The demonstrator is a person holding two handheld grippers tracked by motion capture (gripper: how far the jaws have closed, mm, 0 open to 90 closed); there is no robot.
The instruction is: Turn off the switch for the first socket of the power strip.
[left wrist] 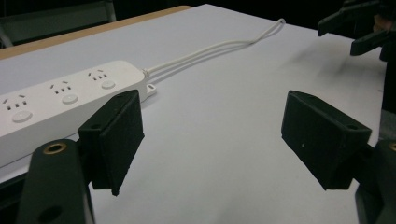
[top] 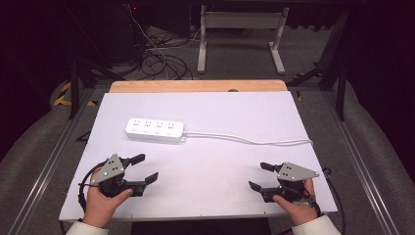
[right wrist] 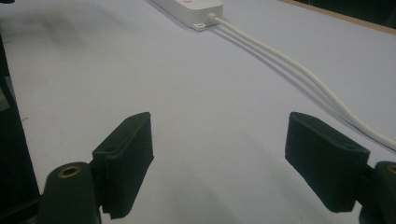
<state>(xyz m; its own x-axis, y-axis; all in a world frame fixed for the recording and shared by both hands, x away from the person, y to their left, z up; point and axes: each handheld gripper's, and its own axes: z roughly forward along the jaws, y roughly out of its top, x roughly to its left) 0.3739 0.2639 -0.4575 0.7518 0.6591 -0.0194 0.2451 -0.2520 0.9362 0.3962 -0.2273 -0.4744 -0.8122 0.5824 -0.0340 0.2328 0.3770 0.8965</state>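
Note:
A white power strip [top: 155,130] with several sockets lies flat on the white board, left of centre. Its white cord [top: 254,141] runs right toward the board's edge. My left gripper [top: 146,167] rests low at the front left, open, with nothing between its jaws. In the left gripper view the power strip [left wrist: 60,100] lies just beyond my left gripper [left wrist: 219,140], and the other gripper [left wrist: 359,28] shows at the top right. My right gripper [top: 259,176] sits at the front right, open and holding nothing. In the right gripper view my right gripper [right wrist: 224,158] faces bare board, with the cord [right wrist: 299,70] running past on the right.
The white board [top: 205,112] lies on a wooden table whose far edge [top: 195,86] shows behind it. Metal rails run along both sides. On the floor beyond are tangled cables [top: 156,58] and a white table frame [top: 240,29].

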